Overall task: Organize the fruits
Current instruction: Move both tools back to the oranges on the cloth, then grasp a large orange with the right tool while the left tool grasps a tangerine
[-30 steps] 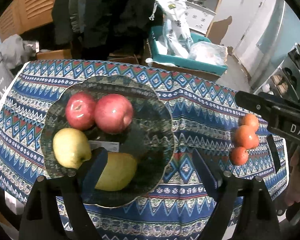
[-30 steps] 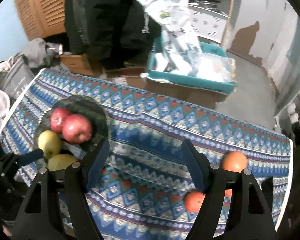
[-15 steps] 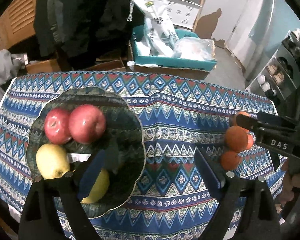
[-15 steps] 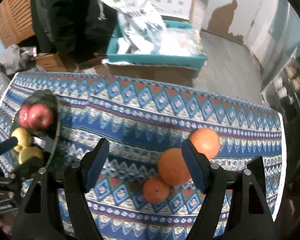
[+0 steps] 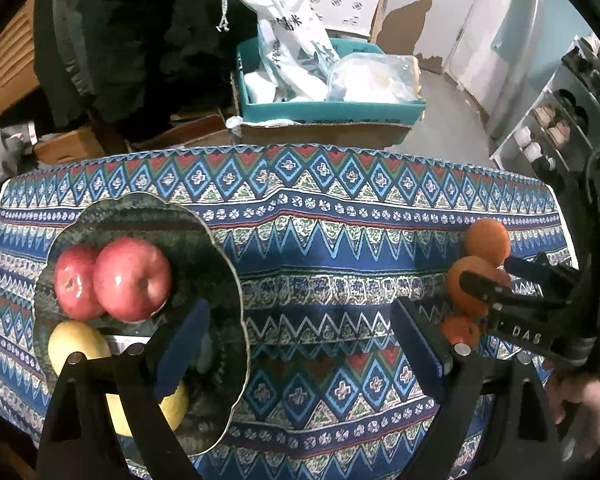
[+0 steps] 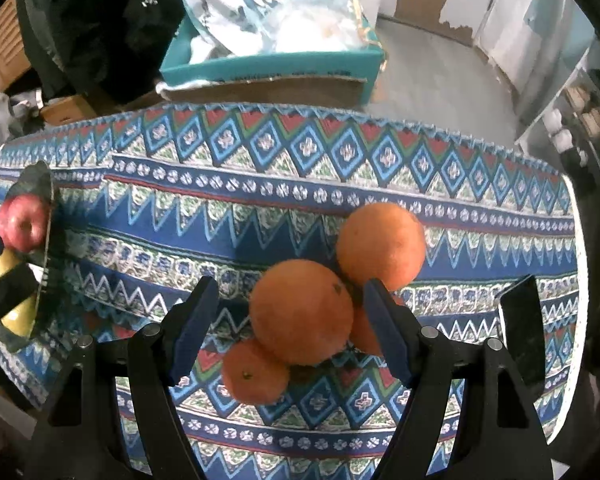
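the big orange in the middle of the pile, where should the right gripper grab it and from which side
Grip the big orange across its widest middle, coming from above. It sits on top of the pile, and the open right gripper already straddles it. The pads need care: a small orange sits by one, another orange by the other.
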`<state>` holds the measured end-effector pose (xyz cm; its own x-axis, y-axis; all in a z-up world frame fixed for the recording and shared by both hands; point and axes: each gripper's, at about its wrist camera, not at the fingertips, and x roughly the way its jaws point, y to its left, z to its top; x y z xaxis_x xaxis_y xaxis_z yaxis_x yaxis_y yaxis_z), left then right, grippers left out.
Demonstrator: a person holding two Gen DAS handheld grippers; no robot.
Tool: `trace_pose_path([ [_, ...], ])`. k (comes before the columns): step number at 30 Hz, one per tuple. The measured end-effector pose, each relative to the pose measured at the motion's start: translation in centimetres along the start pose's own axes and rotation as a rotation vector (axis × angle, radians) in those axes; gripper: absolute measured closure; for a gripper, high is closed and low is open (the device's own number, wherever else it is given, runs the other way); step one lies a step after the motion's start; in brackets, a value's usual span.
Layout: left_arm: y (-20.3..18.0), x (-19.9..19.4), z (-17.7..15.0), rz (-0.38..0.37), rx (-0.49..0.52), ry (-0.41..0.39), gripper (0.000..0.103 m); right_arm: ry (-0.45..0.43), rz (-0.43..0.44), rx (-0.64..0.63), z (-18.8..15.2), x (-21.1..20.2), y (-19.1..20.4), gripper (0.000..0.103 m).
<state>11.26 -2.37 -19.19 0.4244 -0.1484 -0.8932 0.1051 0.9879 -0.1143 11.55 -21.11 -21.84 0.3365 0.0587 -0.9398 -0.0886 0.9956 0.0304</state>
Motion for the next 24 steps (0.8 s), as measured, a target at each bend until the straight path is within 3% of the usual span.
trace_pose_path([
  [9, -1.3, 1.6, 0.8, -0.01, 0.013, 0.031, 0.01, 0.051, 0.007, -0.017, -0.6, 2.9, 0.0, 0.028],
  [13, -2.0, 1.9, 0.8, -0.014, 0.026, 0.039, 0.01, 0.051, -0.014, -0.044, -1.1, 3.7, 0.1, 0.035],
  [24, -3.3, 1.3, 0.5, -0.039, 0.035, 0.044, 0.01, -0.026, 0.049, 0.001, -1.4, 0.8, -1.2, 0.039],
])
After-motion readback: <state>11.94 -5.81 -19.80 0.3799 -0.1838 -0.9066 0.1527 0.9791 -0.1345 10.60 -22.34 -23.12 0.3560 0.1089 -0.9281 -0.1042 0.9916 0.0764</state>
